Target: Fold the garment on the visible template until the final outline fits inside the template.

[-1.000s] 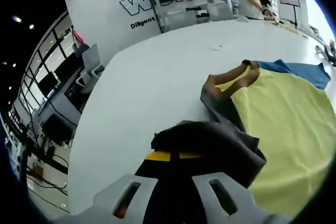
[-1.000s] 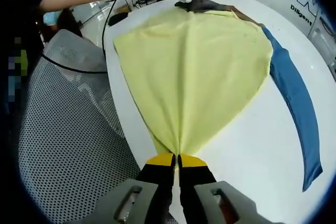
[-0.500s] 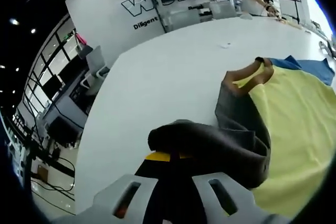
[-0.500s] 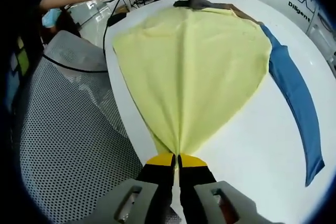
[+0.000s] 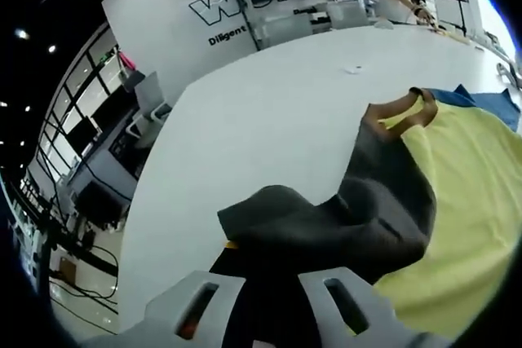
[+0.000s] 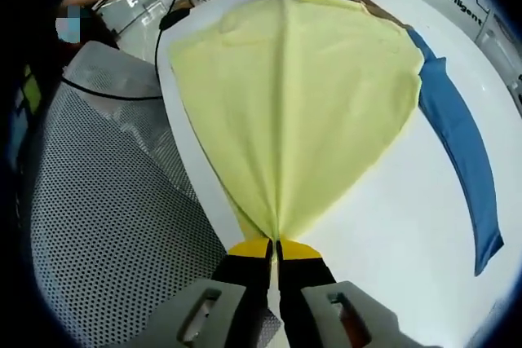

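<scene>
Along the near edge of the white table point(image 6: 391, 226), the right gripper point(image 6: 275, 252) is pinching one end of the yellow garment with dark grey trim point(image 6: 294, 95), while the left gripper point(image 5: 263, 252) is clamping the grey end and lifting it. A fold seems to be under way, the cloth stretching taut beside the blue template point(image 6: 461, 144). Next, both ends probably need carrying over together onto the template.

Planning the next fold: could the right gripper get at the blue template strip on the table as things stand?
Probably not yet: the right gripper is shut on the yellow garment. The blue template itself lies uncovered on the white table.
</scene>
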{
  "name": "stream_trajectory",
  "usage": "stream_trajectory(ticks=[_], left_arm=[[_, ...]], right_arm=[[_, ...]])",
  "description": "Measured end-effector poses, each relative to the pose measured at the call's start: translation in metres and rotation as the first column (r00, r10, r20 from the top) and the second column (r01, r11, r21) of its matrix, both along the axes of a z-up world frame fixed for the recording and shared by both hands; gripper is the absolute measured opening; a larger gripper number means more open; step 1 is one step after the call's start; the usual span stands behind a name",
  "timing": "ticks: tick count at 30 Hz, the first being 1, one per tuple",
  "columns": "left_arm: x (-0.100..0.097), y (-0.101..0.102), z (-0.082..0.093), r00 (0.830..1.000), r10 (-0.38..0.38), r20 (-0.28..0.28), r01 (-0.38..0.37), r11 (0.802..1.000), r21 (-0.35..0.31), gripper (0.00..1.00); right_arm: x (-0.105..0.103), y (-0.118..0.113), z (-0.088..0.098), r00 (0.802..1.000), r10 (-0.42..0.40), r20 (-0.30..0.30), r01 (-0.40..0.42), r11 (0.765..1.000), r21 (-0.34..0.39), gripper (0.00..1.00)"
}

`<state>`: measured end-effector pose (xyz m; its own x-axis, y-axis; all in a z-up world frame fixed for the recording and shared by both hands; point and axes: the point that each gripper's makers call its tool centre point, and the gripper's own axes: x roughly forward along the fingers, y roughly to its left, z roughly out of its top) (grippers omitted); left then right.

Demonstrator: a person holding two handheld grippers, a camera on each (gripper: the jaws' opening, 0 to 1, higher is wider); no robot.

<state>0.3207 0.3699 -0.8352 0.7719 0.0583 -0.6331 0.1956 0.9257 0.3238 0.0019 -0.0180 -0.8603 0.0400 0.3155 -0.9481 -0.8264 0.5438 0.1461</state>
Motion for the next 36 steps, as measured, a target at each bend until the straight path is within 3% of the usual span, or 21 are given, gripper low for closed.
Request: stream_trajectory(ticks=[8,11,13,16,20,22,28,32,36], left_arm=[[-0.001,0.0,0.0,1.0,-0.003,0.001,0.003,1.0,-0.004,0.01],[-0.003,-0.003,0.003,1.0,-0.014,0.009,0.015,0.999,-0.04,0.01],[-0.005,-0.004,0.007,1.0,-0.023,0.017,0.024,0.999,-0.038,0.05],[-0.007,-0.01,0.026,0.997,-0.047,0.057,0.051,0.996,-0.066,0.15],[-0.018,-0.011,0.035,0.998,-0.055,0.026,0.057,0.996,-0.067,0.24],[-0.024,-0.012,0.038,0.998,-0.056,0.019,0.058,0.995,-0.082,0.29],[-0.057,-0.022,0.051,0.994,-0.107,0.005,0.107,0.99,-0.092,0.3],[-0.087,-0.035,0.055,0.988,-0.155,-0.004,0.152,0.975,-0.161,0.29],[-0.112,-0.042,0.056,0.981,-0.193,-0.022,0.188,0.97,-0.153,0.29]], right_arm=[[-0.006,-0.004,0.0,1.0,-0.02,-0.011,0.02,1.0,0.0,0.0],[-0.004,-0.002,0.0,1.0,-0.012,0.0,0.012,1.0,-0.012,0.0],[-0.004,-0.001,0.0,1.0,-0.001,0.005,0.001,1.0,-0.017,0.0],[-0.002,0.0,0.001,0.998,-0.054,-0.01,0.054,0.998,-0.007,0.0],[0.0,0.002,0.006,0.997,-0.073,0.013,0.073,0.997,0.004,0.15],[-0.001,0.003,0.006,0.997,-0.074,0.016,0.074,0.997,0.007,0.18],[-0.001,0.005,0.011,0.994,-0.104,0.031,0.103,0.994,0.037,0.21],[-0.001,0.004,0.01,0.991,-0.122,0.052,0.12,0.992,0.035,0.21],[-0.002,0.004,0.008,0.989,-0.139,0.049,0.137,0.99,0.038,0.21]])
